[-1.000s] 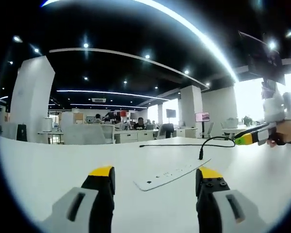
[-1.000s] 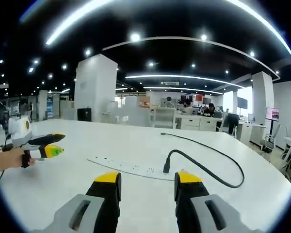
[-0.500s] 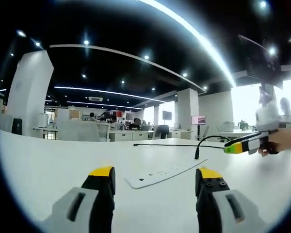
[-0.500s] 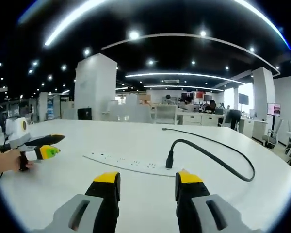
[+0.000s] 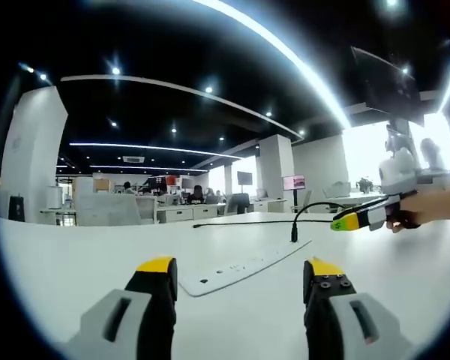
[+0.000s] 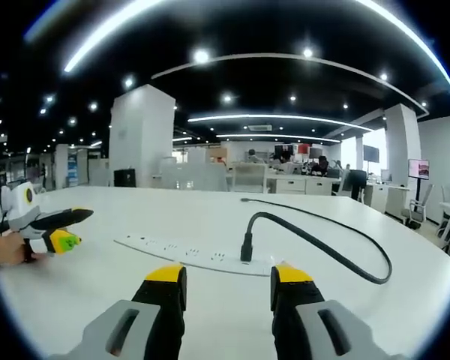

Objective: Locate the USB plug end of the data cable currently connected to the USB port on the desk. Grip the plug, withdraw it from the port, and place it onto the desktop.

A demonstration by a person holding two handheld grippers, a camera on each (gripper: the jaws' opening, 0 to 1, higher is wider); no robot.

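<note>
A white power strip [image 6: 195,256] lies flat on the white desk [image 6: 345,315]. A black USB plug [image 6: 247,247] stands upright in the strip's near end, and its black cable [image 6: 322,244] loops away to the right and back. My right gripper [image 6: 227,285] is open, just short of the plug, which sits slightly above the gap between the jaws. In the left gripper view the strip [image 5: 244,265] runs diagonally, with the plug [image 5: 293,233] at its far end. My left gripper [image 5: 240,277] is open and holds nothing. The right gripper [image 5: 356,220] enters that view from the right.
The left gripper [image 6: 56,229], held by a hand [image 6: 7,249], appears at the left of the right gripper view. The cable's free end [image 5: 197,225] lies far across the desk. Office desks, chairs, pillars and seated people stand well behind the desk.
Both views have shifted slightly as the hands moved. The plug now sits closer to the right gripper's jaws. Both grippers stay open.
</note>
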